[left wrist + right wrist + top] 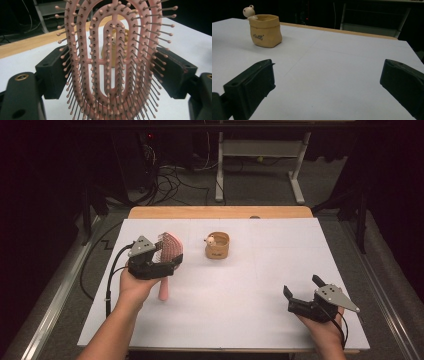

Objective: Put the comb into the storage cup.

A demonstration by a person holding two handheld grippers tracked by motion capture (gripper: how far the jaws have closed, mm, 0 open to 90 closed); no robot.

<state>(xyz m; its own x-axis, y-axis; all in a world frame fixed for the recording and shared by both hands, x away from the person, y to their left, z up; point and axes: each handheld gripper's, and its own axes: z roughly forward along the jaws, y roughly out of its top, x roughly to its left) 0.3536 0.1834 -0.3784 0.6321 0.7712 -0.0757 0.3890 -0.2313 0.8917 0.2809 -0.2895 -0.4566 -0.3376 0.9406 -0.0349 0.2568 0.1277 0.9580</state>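
Pinching pink oval vented hairbrush [110, 62], ball-tipped bristles, seemingly upright: left gripper [150, 262] fingers; right gripper [306, 296] fingers spread.

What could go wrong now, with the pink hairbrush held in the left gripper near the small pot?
The left gripper clamps the hairbrush across its bristled head, so the brush might slip or twist. Its handle hangs low and may knock the small pot if swung that way. The right gripper rests open, too far away to help.

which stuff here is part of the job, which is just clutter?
In the job:
- pink hairbrush, clamped by its head in the left tongs
- tan pot, probably its target

Just about:
- right tongs, open, idle
- desk frame
- floor cables
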